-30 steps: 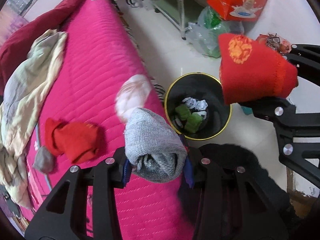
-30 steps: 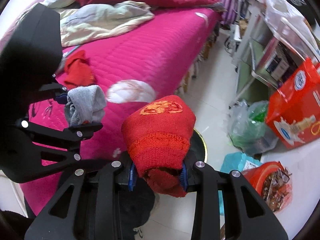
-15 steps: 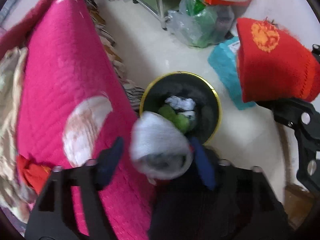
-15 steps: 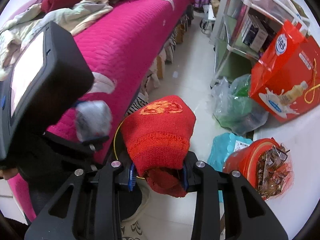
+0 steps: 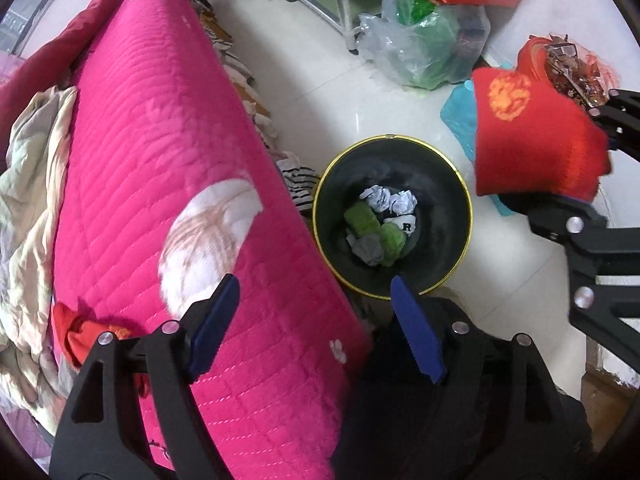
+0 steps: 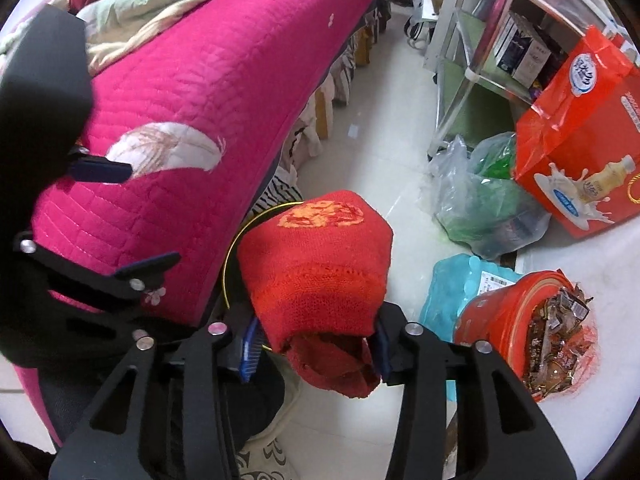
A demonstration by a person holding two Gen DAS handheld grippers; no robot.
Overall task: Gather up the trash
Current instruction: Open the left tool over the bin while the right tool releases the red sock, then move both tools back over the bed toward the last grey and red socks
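A black bin with a yellow rim [image 5: 317,216] stands on the floor beside the bed. In it lie crumpled paper [image 5: 390,200], green wads [image 5: 362,220] and a grey sock [image 5: 368,246]. Above the bin's near edge my left gripper [image 5: 314,282] is open with nothing between its blue pads. A rolled red sock [image 6: 316,264] with an orange emblem sits between the jaws of my right gripper [image 6: 314,340]. Those jaws are opening, and a gap shows at the left pad. In the left wrist view the red sock [image 5: 532,136] hangs to the right of the bin. The bin rim [image 6: 240,236] peeks out behind it.
A pink quilted bed [image 5: 160,160] fills the left, with red clothing [image 5: 84,332] and a pale blanket [image 5: 28,184] on it. On the floor: a clear bag of green items [image 6: 484,204], a red carton [image 6: 576,148], a red tub of wrappers [image 6: 532,328], a teal packet [image 6: 452,292]. A shelf [image 6: 472,64] stands behind.
My left gripper opened and the grey sock dropped into the bin. Both grippers sank toward the bin. The right gripper's jaws have widened around the red sock.
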